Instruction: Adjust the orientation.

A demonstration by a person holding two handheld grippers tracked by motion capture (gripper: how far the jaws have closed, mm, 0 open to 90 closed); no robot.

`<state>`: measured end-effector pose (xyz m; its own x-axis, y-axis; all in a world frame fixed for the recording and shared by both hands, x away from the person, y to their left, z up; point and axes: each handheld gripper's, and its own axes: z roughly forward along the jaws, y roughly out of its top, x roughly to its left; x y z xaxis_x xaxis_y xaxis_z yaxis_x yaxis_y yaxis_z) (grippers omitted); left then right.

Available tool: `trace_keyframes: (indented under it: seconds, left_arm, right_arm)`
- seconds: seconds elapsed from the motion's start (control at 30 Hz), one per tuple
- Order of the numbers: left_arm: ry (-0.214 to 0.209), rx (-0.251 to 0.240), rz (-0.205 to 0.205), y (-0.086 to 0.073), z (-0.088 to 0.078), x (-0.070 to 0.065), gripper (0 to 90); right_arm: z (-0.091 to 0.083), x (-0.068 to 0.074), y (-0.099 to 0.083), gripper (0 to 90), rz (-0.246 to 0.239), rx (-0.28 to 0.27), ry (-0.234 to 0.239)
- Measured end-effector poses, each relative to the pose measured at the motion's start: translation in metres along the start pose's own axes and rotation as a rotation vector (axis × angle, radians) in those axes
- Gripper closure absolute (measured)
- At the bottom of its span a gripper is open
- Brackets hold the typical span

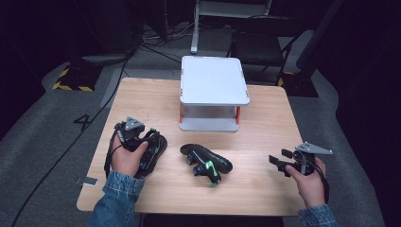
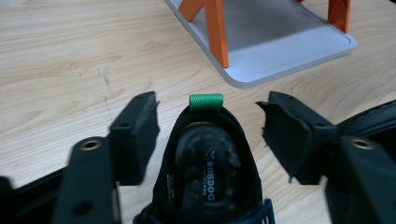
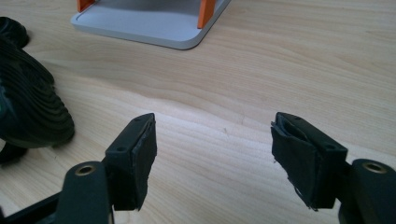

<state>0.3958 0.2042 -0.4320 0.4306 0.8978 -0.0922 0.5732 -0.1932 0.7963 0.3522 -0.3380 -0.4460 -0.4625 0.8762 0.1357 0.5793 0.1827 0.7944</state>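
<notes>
A pale wood-grain worktop (image 1: 265, 184) is seen under a dark room with grey carpet and trailing cables. Nearest the person, two denim sleeves come in from the lower edge. The left tongs (image 1: 150, 138) are held low over a black shoe (image 2: 205, 172) at the worktop's left side; the shoe's heel sits between the two black padded jaws, which stand apart from it on both sides without pressing, so the tongs are open. In the left gripper view the shoe is shown as soft black fabric with a dark moulded insole bearing small pale lettering and a ribbed green pull loop (image 2: 206, 101) at the heel. The right tongs (image 1: 279, 158) are held at the worktop's right edge, jaws spread wide over bare wood and nothing between them; their pads look frayed at the edges. Near the middle, a second black shoe (image 1: 206, 163) lies on its side, its ridged rubber sole turned outward and green accents visible. Farther back stands a white two-tier rack (image 1: 213, 80) with smooth flat shelves, rounded corners and orange posts (image 2: 215, 30).
</notes>
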Motion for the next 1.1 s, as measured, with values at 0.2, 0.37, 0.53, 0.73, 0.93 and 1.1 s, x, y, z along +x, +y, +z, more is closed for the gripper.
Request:
trace_keyframes:
  seconds: [0.2, 0.37, 0.53, 0.73, 0.93, 1.1]
  left_arm:
    - [-0.022, 0.009, 0.018, 0.002, 0.017, 0.000, 67.5]
    - [-0.081, 0.021, 0.001, 0.004, 0.011, -0.002, 73.5]
    - [-0.180, 0.014, 0.042, 0.004, -0.013, -0.017, 74.3]
    - [-0.253, 0.041, 0.081, -0.004, -0.042, -0.036, 76.6]
    - [-0.351, 0.115, 0.065, -0.020, -0.059, -0.053, 82.9]
    - [-0.372, 0.217, 0.094, -0.032, -0.077, -0.066, 84.1]
  right_arm:
    - [-0.014, -0.010, -0.009, 31.4, 0.040, -0.007, -0.038]
    - [-0.016, -0.013, -0.012, 31.5, 0.047, -0.006, -0.050]
    - [-0.003, -0.007, -0.003, 31.5, 0.024, 0.001, -0.018]
    - [0.019, 0.005, 0.012, 31.4, -0.018, 0.011, 0.036]
    - [0.039, 0.016, 0.028, 31.2, -0.053, 0.019, 0.087]
    - [0.055, 0.028, 0.042, 31.0, -0.086, 0.024, 0.131]
